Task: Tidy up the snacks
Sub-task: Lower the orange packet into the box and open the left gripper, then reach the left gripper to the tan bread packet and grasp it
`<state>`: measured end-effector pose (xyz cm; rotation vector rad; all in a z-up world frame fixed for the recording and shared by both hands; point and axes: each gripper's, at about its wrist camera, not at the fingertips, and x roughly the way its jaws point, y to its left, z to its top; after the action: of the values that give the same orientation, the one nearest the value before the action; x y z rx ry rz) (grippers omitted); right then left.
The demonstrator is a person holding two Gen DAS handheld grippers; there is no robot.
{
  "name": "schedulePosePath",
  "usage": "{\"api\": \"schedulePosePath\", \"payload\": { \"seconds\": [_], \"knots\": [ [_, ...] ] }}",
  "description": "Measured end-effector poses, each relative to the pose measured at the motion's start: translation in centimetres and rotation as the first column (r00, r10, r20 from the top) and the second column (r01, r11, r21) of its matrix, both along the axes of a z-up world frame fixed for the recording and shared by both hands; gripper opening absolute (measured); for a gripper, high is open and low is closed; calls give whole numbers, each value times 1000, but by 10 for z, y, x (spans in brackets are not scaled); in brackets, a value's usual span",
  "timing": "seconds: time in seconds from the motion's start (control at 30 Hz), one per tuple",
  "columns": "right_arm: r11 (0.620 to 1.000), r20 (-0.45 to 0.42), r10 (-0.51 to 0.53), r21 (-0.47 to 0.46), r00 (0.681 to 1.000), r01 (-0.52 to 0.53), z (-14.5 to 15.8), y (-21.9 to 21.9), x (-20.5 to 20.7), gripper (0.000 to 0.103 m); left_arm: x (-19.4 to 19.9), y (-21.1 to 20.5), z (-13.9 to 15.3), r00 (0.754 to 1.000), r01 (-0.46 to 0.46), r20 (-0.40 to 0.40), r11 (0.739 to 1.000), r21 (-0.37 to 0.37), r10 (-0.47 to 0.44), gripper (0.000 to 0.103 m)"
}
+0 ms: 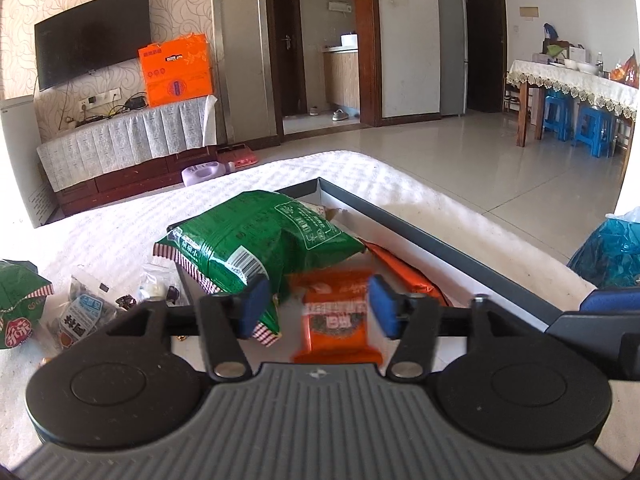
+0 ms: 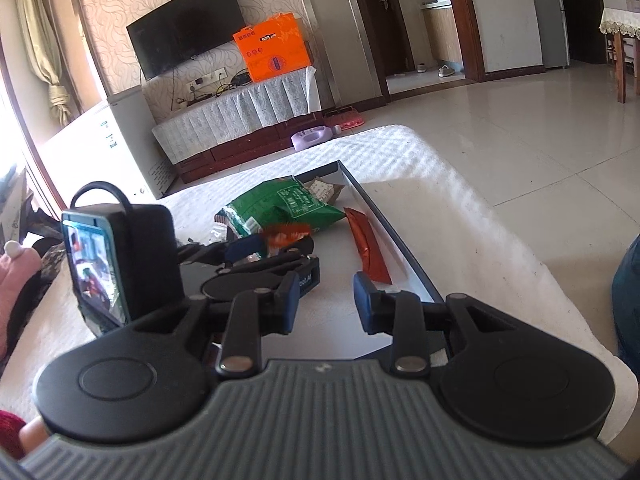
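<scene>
A shallow dark-rimmed box lies on the white bedspread. In it lie a green snack bag, a long orange packet and a small orange packet. My left gripper is open, and the small orange packet lies between its blue pads, apart from both. My right gripper is open and empty over the box's near end, right of the left gripper. The green bag and long orange packet also show in the right wrist view.
Loose snacks lie left of the box: another green bag and several small clear-wrapped sweets. A blue plastic bag sits at the right. The bed edge drops to a tiled floor. A TV cabinet stands beyond.
</scene>
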<state>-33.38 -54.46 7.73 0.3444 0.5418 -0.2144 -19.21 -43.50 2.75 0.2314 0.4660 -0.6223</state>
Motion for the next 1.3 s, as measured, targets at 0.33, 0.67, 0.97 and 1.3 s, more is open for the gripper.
{"api": "schedulePosePath", "payload": {
  "seconds": [0.33, 0.67, 0.97, 1.3],
  "knots": [
    [1000, -1, -17, -14, 1000, 17, -2, -1, 0, 33, -1, 2, -2, 1000, -6, 10, 1000, 2, 6, 79],
    [1000, -8, -27, -4, 1000, 27, -5, 3, 3, 33, -10, 18, 3, 999, -4, 36, 1000, 4, 4, 79],
    [1000, -13, -11, -8, 1000, 11, -6, 15, 12, 34, -22, 44, 14, 998, -14, 58, 1000, -5, 14, 80],
    [999, 3, 42, -21, 999, -42, -3, 43, 27, 42, -26, 95, 26, 994, -64, 88, 998, 5, 63, 82]
  ]
}}
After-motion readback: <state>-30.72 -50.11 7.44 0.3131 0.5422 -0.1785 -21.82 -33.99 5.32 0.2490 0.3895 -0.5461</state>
